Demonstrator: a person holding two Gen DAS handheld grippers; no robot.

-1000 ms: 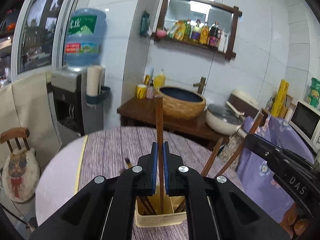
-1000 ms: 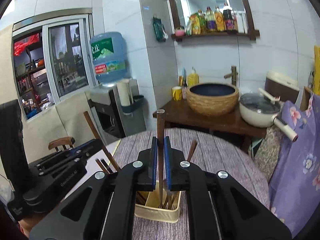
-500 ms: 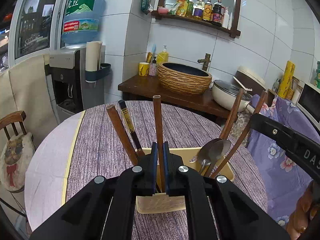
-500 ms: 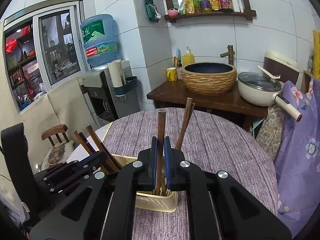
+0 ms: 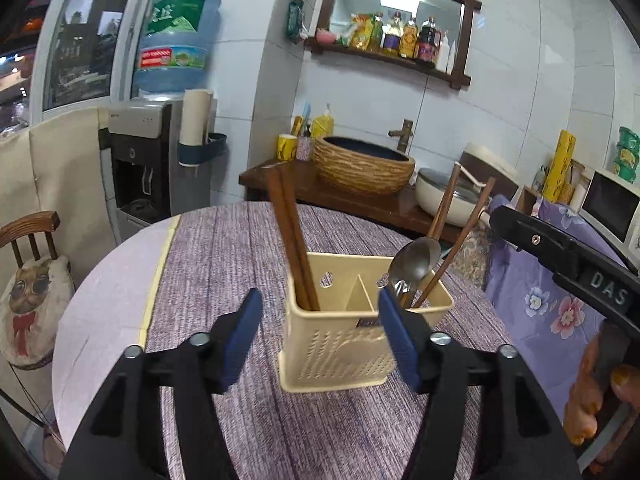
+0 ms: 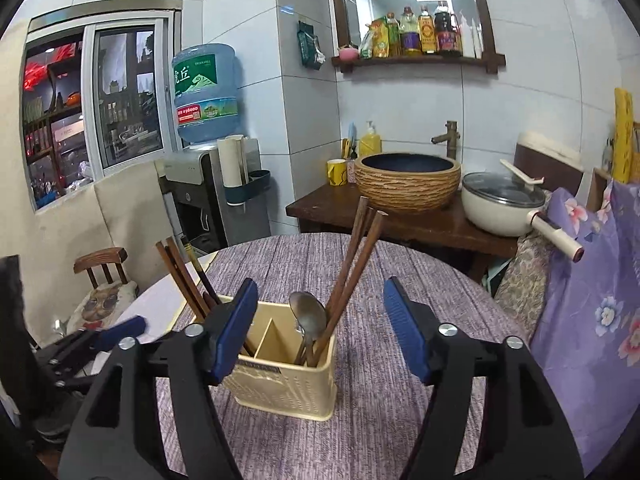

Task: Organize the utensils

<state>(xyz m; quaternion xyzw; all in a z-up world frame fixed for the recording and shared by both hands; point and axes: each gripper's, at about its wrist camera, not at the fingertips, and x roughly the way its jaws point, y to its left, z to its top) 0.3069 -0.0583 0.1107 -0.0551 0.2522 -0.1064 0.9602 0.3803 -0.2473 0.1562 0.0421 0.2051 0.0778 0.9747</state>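
Release step: both tongs, left (image 5: pixel 320 336) and right (image 6: pixel 320 332), are opening empty, chopsticks (image 5: pixel 294 248) in the holder (image 5: pixel 332 344) at frame centre; next, withdraw clear.

I see the holder (image 5: pixel 352 344) is cream plastic, a little shiny, with small holes in its wall. The chopsticks (image 5: pixel 290 236) in it look like dark wood, smooth and matt. The spoon (image 6: pixel 308 314) is grey metal with a dull shine. The tablecloth (image 5: pixel 240 248) is purple woven cloth, rough and matt. My gripper fingers (image 6: pixel 236 326) are matt black plastic with blue pads that look like rubber. The wall (image 6: pixel 520 80) behind has glossy white tiles.
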